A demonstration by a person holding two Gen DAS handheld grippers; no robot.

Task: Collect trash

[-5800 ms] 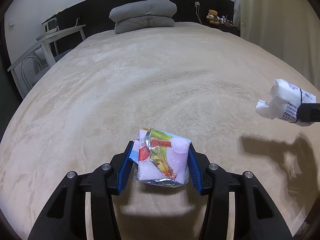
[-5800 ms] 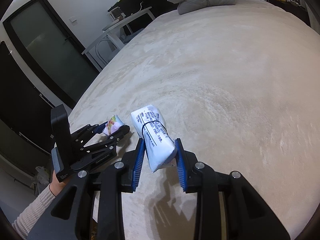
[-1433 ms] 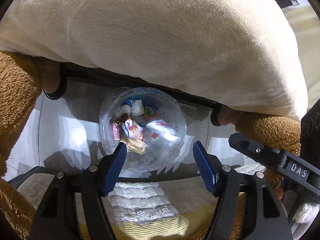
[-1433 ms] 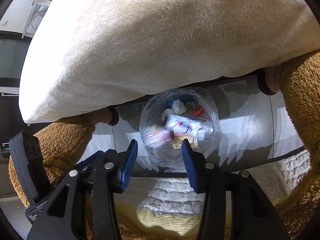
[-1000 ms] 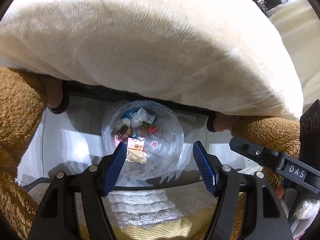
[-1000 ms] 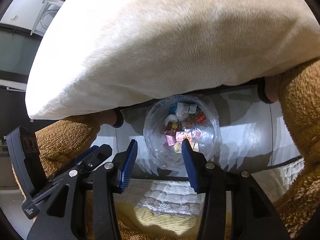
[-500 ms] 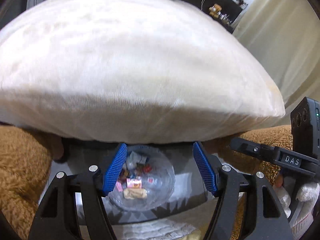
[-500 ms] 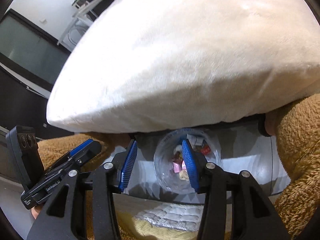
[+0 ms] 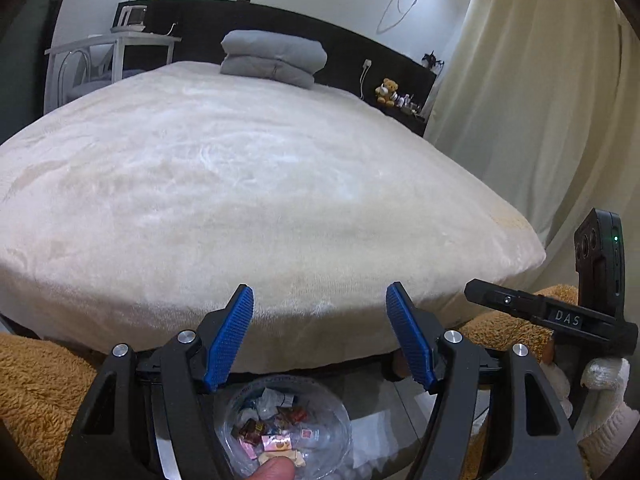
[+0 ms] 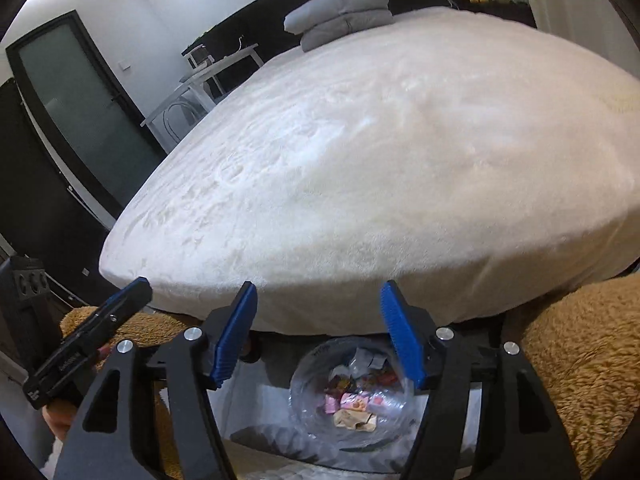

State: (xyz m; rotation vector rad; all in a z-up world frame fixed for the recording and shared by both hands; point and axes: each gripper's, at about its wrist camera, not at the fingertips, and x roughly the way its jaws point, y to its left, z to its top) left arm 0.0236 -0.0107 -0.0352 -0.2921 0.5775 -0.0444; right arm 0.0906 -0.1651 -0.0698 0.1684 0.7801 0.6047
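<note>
Both my left tool (image 9: pixel 320 336) and right tool (image 10: pixel 318 330) are released, empty; the right's jaws have just been spreading. The trash (image 10: pixel 352 398) lies in the clear bin (image 10: pixel 308 396) below the bed (image 9: pixel 256 200) edge: light, crinkly, slippery wrappers, best pinched mid-body.

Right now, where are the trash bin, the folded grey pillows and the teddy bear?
trash bin (image 10: pixel 352 396): right wrist view, on the wrappers lying in the clear bin.
folded grey pillows (image 9: pixel 274 58): left wrist view, middle of the stack.
teddy bear (image 9: pixel 387 90): left wrist view, on its body.
</note>
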